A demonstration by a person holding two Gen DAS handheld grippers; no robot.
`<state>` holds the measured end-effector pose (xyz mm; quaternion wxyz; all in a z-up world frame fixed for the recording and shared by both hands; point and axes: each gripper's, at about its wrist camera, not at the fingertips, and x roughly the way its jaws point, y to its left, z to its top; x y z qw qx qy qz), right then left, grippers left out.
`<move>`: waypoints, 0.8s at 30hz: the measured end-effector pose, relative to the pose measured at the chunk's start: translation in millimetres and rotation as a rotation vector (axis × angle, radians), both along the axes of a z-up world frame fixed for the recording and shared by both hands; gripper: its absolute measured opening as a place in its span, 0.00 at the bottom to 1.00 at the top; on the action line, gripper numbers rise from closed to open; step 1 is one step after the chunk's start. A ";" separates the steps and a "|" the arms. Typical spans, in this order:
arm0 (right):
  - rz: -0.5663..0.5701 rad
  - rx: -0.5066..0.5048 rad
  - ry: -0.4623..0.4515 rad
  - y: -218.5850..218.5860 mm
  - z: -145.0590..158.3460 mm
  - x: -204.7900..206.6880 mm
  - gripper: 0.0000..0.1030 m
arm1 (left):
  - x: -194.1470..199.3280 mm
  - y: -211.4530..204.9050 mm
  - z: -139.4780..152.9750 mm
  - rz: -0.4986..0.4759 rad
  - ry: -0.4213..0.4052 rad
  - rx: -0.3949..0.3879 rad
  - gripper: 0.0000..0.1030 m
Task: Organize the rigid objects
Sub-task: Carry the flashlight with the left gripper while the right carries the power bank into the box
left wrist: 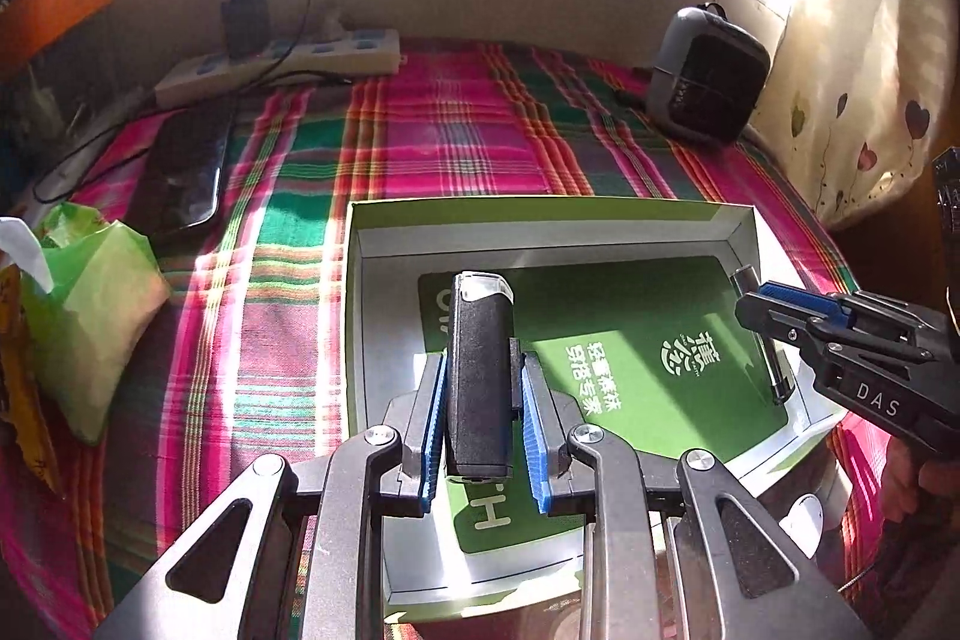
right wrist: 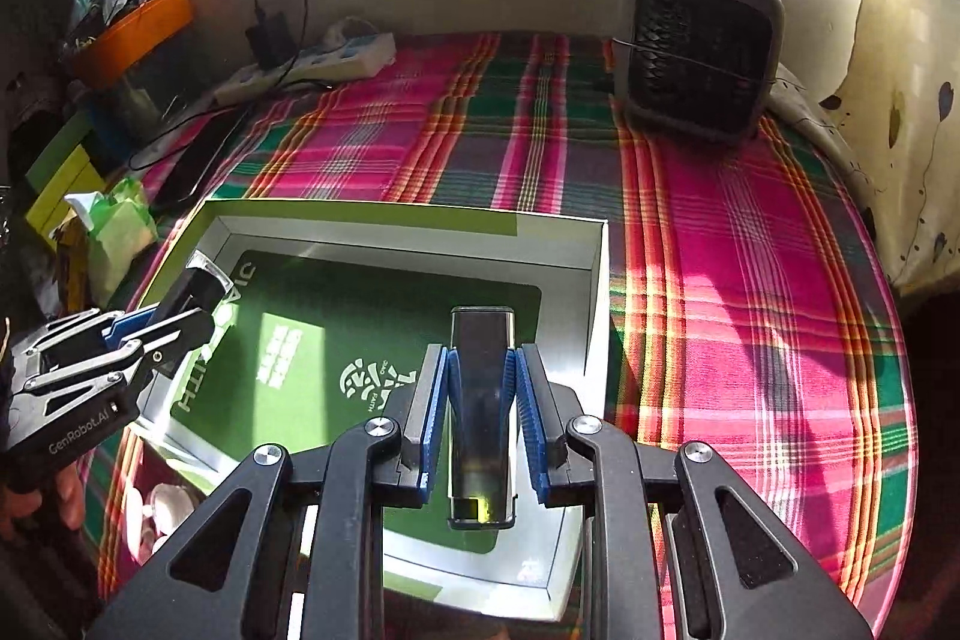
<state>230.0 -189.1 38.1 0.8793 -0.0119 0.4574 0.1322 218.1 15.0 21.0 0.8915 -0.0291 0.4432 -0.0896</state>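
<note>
Plaid cloth (right wrist: pixel 750 232) in pink and green covers the whole table, and most of what sits on it looks like it is not mine to sort: a fan (right wrist: pixel 699 46) at the far right, a power strip (left wrist: pixel 282 64) along the back wall, a phone (left wrist: pixel 186 172) lying flat at the left, and a green bag (left wrist: pixel 90 280) at the near left edge

On the near part of the cloth lies the open box (left wrist: pixel 540 214), white inside, with a green card (left wrist: pixel 660 340) flat on its floor. No loose item rests on that card as far as I can see, so I judge the sorting is only partly done: two things are over the box, neither yet set down

My left gripper (left wrist: pixel 483 412) is clamped on a black lighter (left wrist: pixel 480 364), its clear cap pointing away from me, held above the box's left half. From the right wrist view I can see it gripped there, clear of the card (right wrist: pixel 366 328)

My right gripper (right wrist: pixel 480 412) is closed on a slim dark bar (right wrist: pixel 483 400) with a metal edge, hanging over the box's right side close to the wall (right wrist: pixel 594 292). In the left view the same bar (left wrist: pixel 759 334) shows as a thin stick below those fingers; whether its lower end touches the box floor I cannot tell

What is left, to my mind: lower each piece, release, and check the cloth for more. Some small white things show at the near edge (right wrist: pixel 168 508), too blurred to name
</note>
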 end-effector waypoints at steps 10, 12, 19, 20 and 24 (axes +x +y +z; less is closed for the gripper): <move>0.001 -0.037 0.002 7.2 -9.1 8.4 0.23 | 3.1 -4.6 -3.6 -0.002 -0.003 0.027 0.22; 0.005 -0.034 0.004 8.7 -10.5 9.3 0.23 | 3.4 -4.3 -3.6 -0.003 -0.003 0.025 0.22; 0.004 -0.038 -0.004 11.2 -13.2 9.1 0.23 | 3.4 -6.1 -3.1 0.000 -0.001 0.039 0.22; 0.003 -0.041 -0.005 11.8 -13.2 8.9 0.23 | 3.5 -6.2 -3.0 0.000 -0.001 0.042 0.22; 0.001 -0.049 -0.011 13.1 -13.5 7.2 0.23 | 3.6 -7.2 -3.1 0.001 0.000 0.045 0.22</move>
